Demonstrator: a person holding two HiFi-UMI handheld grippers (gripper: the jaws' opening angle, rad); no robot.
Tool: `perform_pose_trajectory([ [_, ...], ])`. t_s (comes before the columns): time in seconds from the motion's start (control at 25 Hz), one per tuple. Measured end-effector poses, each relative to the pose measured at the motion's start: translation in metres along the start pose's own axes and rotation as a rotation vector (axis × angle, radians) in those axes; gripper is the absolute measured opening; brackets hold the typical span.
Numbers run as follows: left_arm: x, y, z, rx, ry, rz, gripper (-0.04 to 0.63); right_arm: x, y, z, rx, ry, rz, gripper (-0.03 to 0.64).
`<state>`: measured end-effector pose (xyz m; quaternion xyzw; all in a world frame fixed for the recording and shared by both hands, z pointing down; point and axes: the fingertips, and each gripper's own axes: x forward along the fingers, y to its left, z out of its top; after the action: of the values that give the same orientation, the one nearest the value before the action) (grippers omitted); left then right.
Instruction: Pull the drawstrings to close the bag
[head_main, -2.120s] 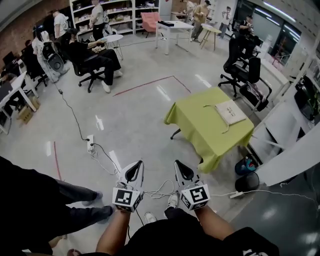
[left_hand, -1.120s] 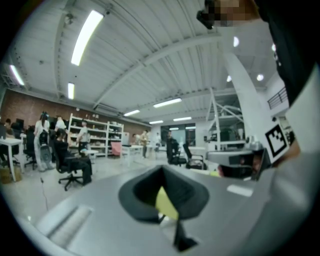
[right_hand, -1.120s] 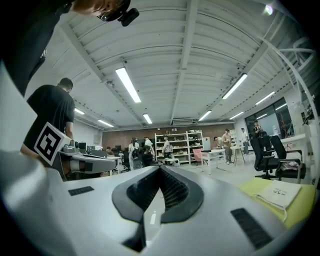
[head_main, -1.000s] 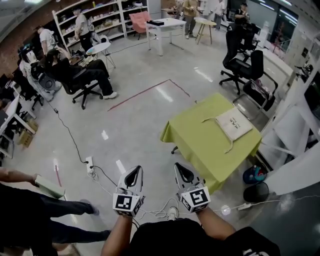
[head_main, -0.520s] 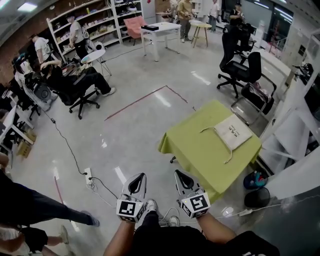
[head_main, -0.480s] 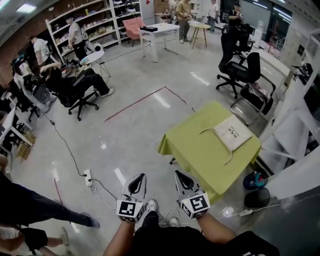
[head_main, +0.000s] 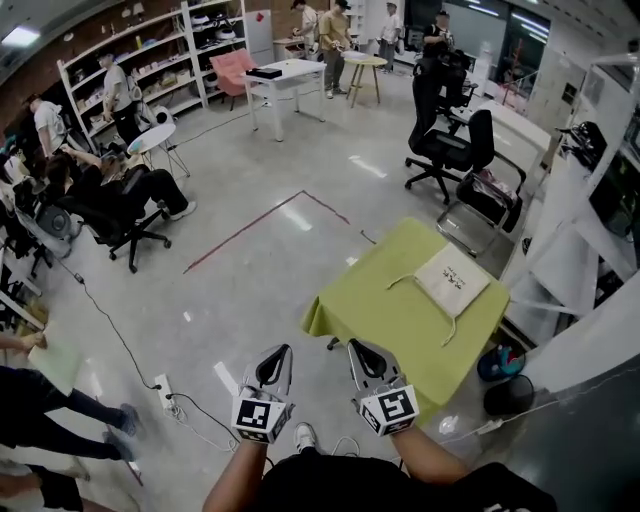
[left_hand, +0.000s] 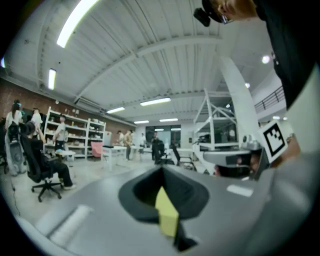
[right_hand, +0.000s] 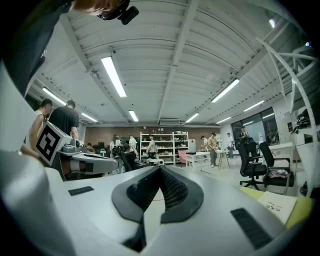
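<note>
I carried my left gripper (head_main: 281, 352) level in front of me over the open floor, jaws pressed together on nothing, as nothing was within reach. My right gripper (head_main: 354, 347) was likewise closed and empty. Further right, well apart from both, the bag (head_main: 452, 281) lay flat on the green-clothed table (head_main: 380, 320), its drawstrings (head_main: 402, 281) trailing loose, apparently not yet pulled.
</note>
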<state>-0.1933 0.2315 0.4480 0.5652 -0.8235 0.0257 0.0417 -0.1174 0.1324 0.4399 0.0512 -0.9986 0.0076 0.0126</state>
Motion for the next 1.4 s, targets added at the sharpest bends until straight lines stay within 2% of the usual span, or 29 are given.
perform_pose_trajectory([
  [0.6, 0.062, 0.05, -0.004, -0.005, -0.006, -0.183, 0.003, 0.048, -0.02, -0.011, -0.022, 0.025, -0.196, -0.006],
  [1.08, 0.121, 0.008, -0.005, -0.003, -0.001, -0.34, 0.003, 0.019, -0.076, -0.025, 0.005, 0.063, -0.36, -0.006],
  [1.4, 0.186, -0.035, -0.005, 0.028, 0.028, -0.414, 0.003, 0.01, -0.141, -0.03, 0.01, 0.045, -0.4, -0.006],
])
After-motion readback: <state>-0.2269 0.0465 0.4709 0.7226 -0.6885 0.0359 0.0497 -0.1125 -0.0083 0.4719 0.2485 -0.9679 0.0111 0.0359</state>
